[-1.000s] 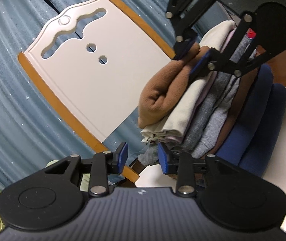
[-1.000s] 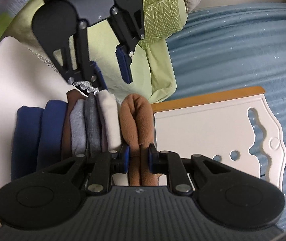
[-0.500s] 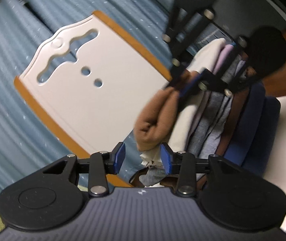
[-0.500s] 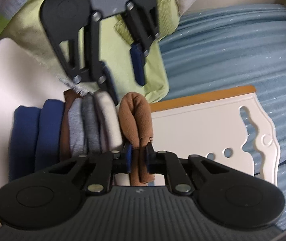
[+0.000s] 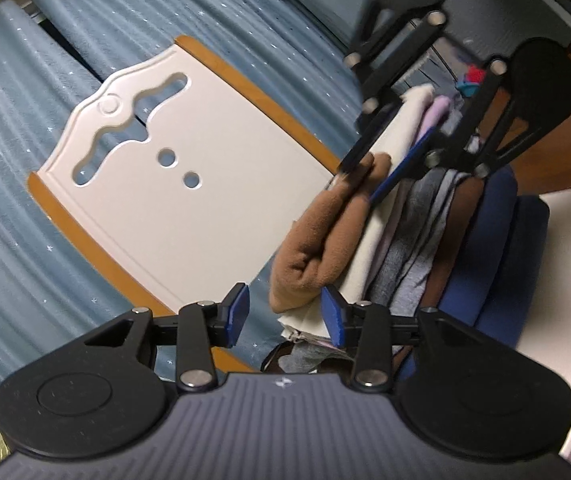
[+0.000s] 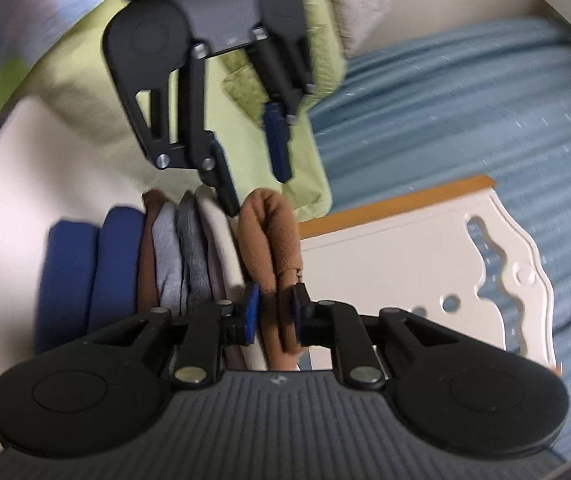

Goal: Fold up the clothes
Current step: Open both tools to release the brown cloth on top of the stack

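Nearest in right wrist view: right gripper (image 6: 272, 314) clenched on near end of folded brown fleece (image 6: 271, 236), blue pads pressing both sides of the fold. Fleece sits at right end of clothes stack (image 6: 173, 256), touching cream garment (image 6: 217, 232); beyond that grey, lighter grey, dark brown, then two navy folds at left end. Stack rests on white surface (image 6: 1, 200), near its edge beside white board with orange trim (image 6: 405, 264). Farther off: left gripper (image 6: 251, 168) released, pads well apart, one fingertip touching top of stack between cream garment and fleece, other pad hanging free over green bedding (image 6: 97, 120). Blue ribbed bedspread (image 6: 445, 112) behind board.

Left wrist view: left gripper (image 5: 283, 316) open, far end of fleece (image 5: 325, 236) between pads, contact not clear. Right gripper (image 5: 381, 168) farther back, closed on fleece. Board (image 5: 173, 184) lying on bedspread (image 5: 25, 220).
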`<action>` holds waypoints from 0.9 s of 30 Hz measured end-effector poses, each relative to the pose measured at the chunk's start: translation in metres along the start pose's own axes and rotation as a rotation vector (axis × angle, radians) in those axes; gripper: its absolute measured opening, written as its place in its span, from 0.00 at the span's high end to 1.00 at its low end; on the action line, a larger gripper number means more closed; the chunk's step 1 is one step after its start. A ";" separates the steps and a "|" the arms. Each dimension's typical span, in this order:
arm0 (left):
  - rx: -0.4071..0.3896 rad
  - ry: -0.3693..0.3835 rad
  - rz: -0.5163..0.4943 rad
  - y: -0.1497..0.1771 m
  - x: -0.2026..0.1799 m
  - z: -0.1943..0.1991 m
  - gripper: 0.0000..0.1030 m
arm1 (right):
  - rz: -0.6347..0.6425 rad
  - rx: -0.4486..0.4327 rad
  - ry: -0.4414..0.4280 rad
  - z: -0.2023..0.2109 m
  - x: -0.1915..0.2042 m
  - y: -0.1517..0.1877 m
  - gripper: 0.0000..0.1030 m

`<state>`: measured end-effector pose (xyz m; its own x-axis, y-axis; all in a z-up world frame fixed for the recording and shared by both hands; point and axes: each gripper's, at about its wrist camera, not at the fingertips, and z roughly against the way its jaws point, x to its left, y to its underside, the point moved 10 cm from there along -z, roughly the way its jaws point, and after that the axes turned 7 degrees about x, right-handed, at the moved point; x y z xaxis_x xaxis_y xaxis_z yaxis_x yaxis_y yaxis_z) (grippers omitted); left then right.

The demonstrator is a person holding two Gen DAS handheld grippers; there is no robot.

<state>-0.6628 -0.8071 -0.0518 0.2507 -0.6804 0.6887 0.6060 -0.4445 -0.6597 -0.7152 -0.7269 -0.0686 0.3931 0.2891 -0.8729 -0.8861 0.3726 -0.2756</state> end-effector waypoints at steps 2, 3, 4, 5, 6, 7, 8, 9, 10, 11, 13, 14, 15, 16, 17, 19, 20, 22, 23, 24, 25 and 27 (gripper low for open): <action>-0.026 -0.015 0.018 -0.004 0.004 0.006 0.54 | -0.036 0.005 0.017 0.009 -0.002 0.005 0.86; -0.044 -0.028 0.031 -0.010 0.007 0.008 0.52 | -0.061 0.007 0.022 0.011 -0.005 0.007 0.88; -0.054 -0.037 0.047 -0.015 0.010 0.008 0.47 | -0.087 0.009 0.026 0.012 -0.008 0.009 0.89; -0.051 -0.041 0.049 -0.018 0.011 0.004 0.47 | -0.115 0.018 0.034 0.010 -0.013 0.012 0.89; -0.047 -0.044 0.051 -0.020 0.012 0.000 0.47 | -0.144 0.028 0.042 0.007 -0.017 0.014 0.89; -0.042 -0.047 0.052 -0.023 0.012 -0.004 0.47 | -0.173 0.038 0.050 0.004 -0.021 0.016 0.89; -0.029 -0.043 0.048 -0.023 0.011 -0.010 0.47 | -0.202 0.049 0.057 0.002 -0.026 0.018 0.89; -0.016 -0.039 0.044 -0.023 0.009 -0.016 0.47 | -0.230 0.059 0.065 -0.001 -0.030 0.020 0.89; -0.003 -0.040 0.041 -0.022 0.007 -0.022 0.47 | -0.249 0.061 0.069 0.002 -0.029 0.027 0.89; 0.002 -0.038 0.043 -0.021 0.007 -0.023 0.47 | -0.290 0.066 0.055 -0.001 -0.031 0.028 0.89; 0.011 -0.033 0.048 -0.020 0.005 -0.025 0.47 | -0.357 0.075 0.026 -0.008 -0.035 0.031 0.89; 0.013 -0.031 0.051 -0.019 0.005 -0.025 0.47 | -0.380 0.090 0.001 -0.011 -0.034 0.034 0.89; 0.017 -0.024 0.052 -0.017 0.003 -0.025 0.47 | -0.384 0.115 -0.027 -0.017 -0.027 0.039 0.89; 0.024 -0.017 0.050 -0.015 -0.001 -0.026 0.47 | -0.381 0.121 -0.033 -0.020 -0.023 0.041 0.90; 0.026 -0.013 0.048 -0.014 -0.002 -0.024 0.47 | -0.378 0.128 -0.042 -0.021 -0.017 0.042 0.91; 0.034 -0.001 0.044 -0.010 -0.008 -0.023 0.47 | -0.376 0.136 -0.055 -0.022 -0.009 0.044 0.94; 0.036 -0.001 0.045 -0.010 -0.009 -0.022 0.47 | -0.377 0.140 -0.058 -0.021 -0.003 0.044 0.94; 0.041 -0.001 0.047 -0.009 -0.009 -0.022 0.47 | -0.373 0.142 -0.056 -0.020 -0.002 0.043 0.94; 0.043 -0.001 0.048 -0.010 -0.007 -0.022 0.47 | -0.366 0.144 -0.054 -0.020 -0.001 0.042 0.94; 0.047 -0.005 0.047 -0.012 -0.005 -0.022 0.47 | -0.360 0.150 -0.056 -0.021 -0.002 0.042 0.94; 0.048 -0.008 0.048 -0.014 -0.003 -0.023 0.47 | -0.360 0.152 -0.059 -0.021 -0.003 0.040 0.94; 0.052 -0.016 0.044 -0.015 -0.002 -0.020 0.47 | -0.403 0.147 -0.054 -0.017 -0.012 0.041 0.94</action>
<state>-0.6879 -0.8108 -0.0496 0.2894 -0.6893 0.6641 0.6322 -0.3833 -0.6734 -0.7602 -0.7303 -0.0757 0.7165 0.1390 -0.6836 -0.6161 0.5856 -0.5267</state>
